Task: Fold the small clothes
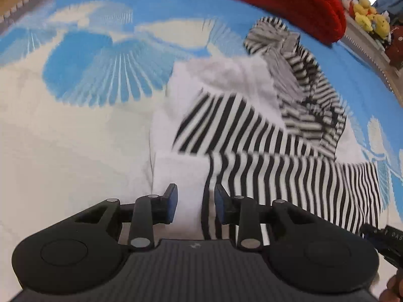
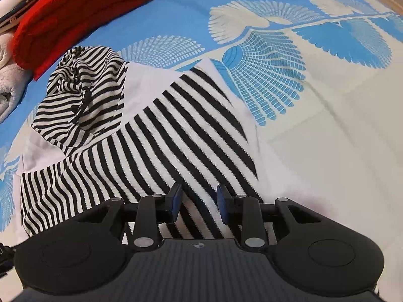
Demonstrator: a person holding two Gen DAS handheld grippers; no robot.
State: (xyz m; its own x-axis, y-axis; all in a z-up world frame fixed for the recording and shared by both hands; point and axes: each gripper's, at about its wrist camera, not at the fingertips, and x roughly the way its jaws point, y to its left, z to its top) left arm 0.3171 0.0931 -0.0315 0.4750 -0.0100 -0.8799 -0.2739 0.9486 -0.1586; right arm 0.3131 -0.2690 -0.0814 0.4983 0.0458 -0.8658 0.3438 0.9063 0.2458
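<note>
A small white hoodie with black-and-white striped sleeves and hood [image 1: 254, 136] lies on the bed, sleeves folded across its white body. In the right wrist view the hoodie [image 2: 161, 125] fills the centre, hood at the upper left. My left gripper [image 1: 196, 205] is open just above the garment's near edge, where white body meets striped sleeve. My right gripper [image 2: 199, 205] is open over the striped sleeve, with nothing between its pads.
The bedspread [image 1: 88, 58] is blue and cream with a feather-leaf print. A folded red knit [image 1: 277, 0] lies beyond the hood; it also shows in the right wrist view [image 2: 80, 12], beside a pale folded cloth [image 2: 10, 85]. Yellow plush toys [image 1: 370, 17] sit far right.
</note>
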